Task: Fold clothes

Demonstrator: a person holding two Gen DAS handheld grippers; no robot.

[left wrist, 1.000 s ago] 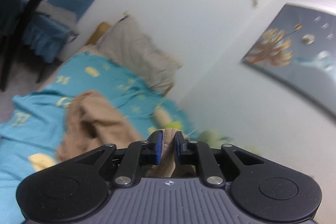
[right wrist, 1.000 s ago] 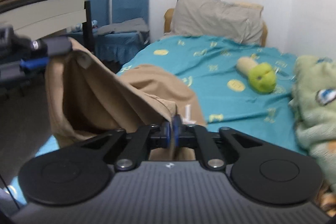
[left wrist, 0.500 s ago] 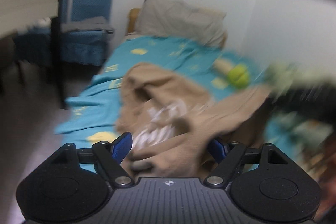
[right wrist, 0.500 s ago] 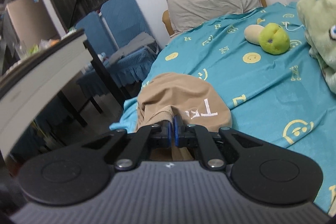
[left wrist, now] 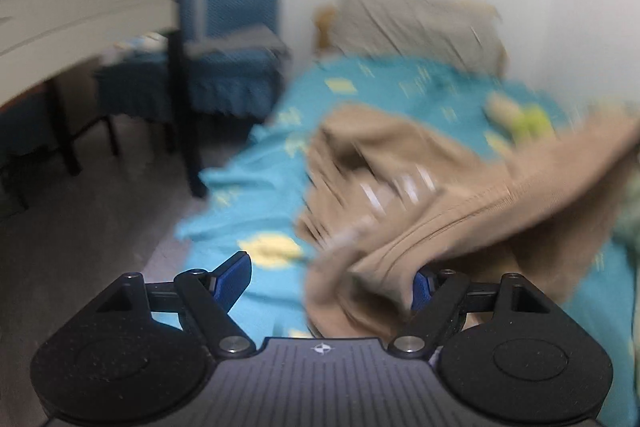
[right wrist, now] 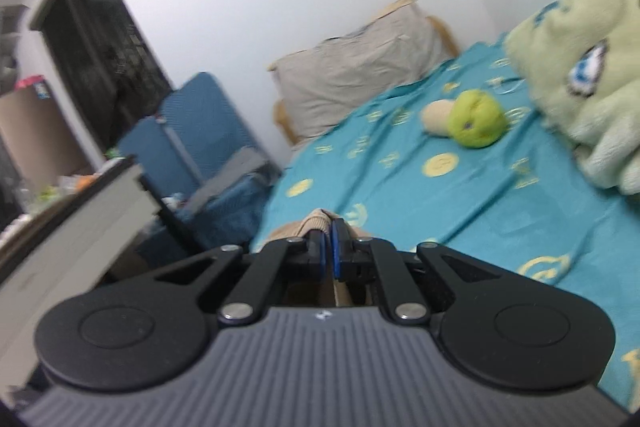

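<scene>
A tan garment with white lettering lies bunched on the teal bed sheet; the picture is blurred. My left gripper stands open just above it. A ribbed hem of the garment drapes over the right finger, and the left finger is bare over the sheet. From there a stretch of the cloth runs up to the right edge of the view. In the right wrist view my right gripper is shut on a fold of the tan garment, held over the bed's near edge.
A grey pillow leans at the head of the bed. A green plush toy and a pale green blanket lie on the sheet. Blue chairs and a white table stand left of the bed, over dark floor.
My left gripper has opened and let go of the tan hem, and its view swung from the wall down to the bed. The right gripper rolled and moved, still holding the garment.
</scene>
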